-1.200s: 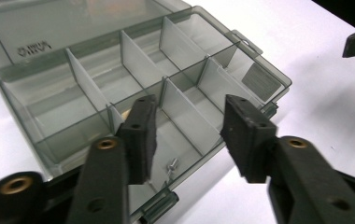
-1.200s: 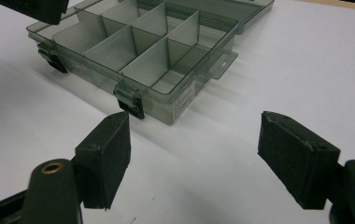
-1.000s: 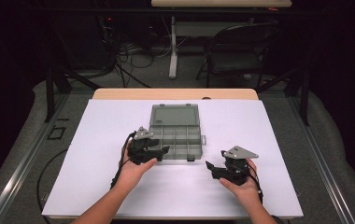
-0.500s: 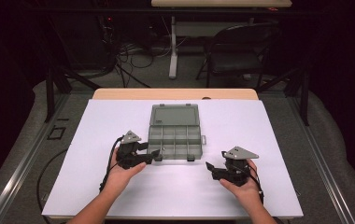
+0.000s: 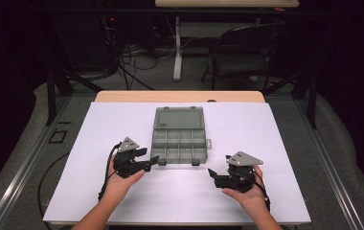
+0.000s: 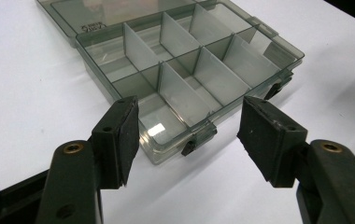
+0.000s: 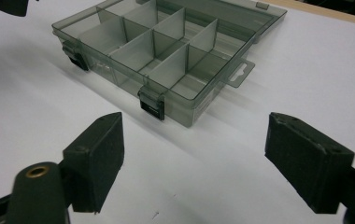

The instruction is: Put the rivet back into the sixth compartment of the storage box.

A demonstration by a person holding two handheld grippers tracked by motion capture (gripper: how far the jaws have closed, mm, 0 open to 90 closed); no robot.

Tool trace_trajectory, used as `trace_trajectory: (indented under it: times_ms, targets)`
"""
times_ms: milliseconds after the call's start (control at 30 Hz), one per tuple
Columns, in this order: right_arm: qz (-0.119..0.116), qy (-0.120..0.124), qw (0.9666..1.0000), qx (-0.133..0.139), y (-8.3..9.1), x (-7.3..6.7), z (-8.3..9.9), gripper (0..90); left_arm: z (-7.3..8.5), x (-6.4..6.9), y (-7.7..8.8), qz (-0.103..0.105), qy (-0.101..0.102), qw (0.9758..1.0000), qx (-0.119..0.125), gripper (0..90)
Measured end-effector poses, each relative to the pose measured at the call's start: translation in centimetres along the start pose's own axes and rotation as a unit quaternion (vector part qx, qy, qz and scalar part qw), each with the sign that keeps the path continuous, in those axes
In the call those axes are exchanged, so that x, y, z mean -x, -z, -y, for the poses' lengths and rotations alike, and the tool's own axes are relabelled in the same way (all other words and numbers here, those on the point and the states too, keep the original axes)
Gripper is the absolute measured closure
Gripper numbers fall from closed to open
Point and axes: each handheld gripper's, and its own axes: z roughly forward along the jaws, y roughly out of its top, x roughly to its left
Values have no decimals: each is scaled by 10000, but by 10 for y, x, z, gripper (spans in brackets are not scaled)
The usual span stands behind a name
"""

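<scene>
Grippers, two, mine, one in each hand, both nearest me on the white table (image 5: 98,191). Left gripper (image 5: 152,160): jaws spread wide and just been opening, nothing between the pads; its tips sit just beside the near left corner of the box. Right gripper (image 5: 212,173): jaws likewise parted, just widened a little, nothing held; it rests apart from the box, off its near right corner.

Organizer box (image 5: 180,146), smoky clear plastic, next out from me at the middle of the table. Base open, divided into compartments by grey partitions (image 6: 178,91); all compartments that I can see look empty, though glare on the plastic makes the far ones hard to vouch for. Two dark latches on the near wall: left latch (image 6: 190,145), right latch (image 7: 150,106). Hang tab (image 7: 239,73) on the right wall.

Lid (image 5: 179,118), beyond the base, lying flat and open away from me.

Step in hand, as I judge it: closing the box. To do it well, I should reach past the base, take the lid by its far edge with one gripper, steady the base with the other so it does not slide on the smooth table, fold the lid over squarely, then press each latch down in turn.
</scene>
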Motion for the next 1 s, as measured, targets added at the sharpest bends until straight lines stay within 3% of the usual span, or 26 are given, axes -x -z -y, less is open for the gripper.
trace_trajectory:
  times_ms: [100,233,367,467,567,767,867,1000]
  targets:
    - [-12,27,10000,-69,-2,0,0,236,-3,-2,3,7,-41,10000,35,362]
    - [-25,-167,9998,-145,-4,4,-3,275,-5,-7,4,28,147,9998,160,359]
    - [55,-178,9997,-130,-4,9,-8,318,-10,-11,5,-57,191,9997,145,360]
    - [-35,-187,9995,-270,-8,14,-12,362,-14,-15,6,9,278,9995,143,359]
    - [-60,-159,9991,-377,-14,18,-17,366,-19,-18,6,-55,240,9996,137,359]
    - [-47,-140,9984,-540,-23,24,-28,399,-27,-24,0,-127,156,9998,-41,360]
    - [-33,-155,9981,-598,-26,27,-35,399,-31,-28,-5,-83,220,9996,-148,361]
    - [-87,-349,9970,-682,-32,31,-44,376,-35,-35,-10,-37,382,9991,-174,358]
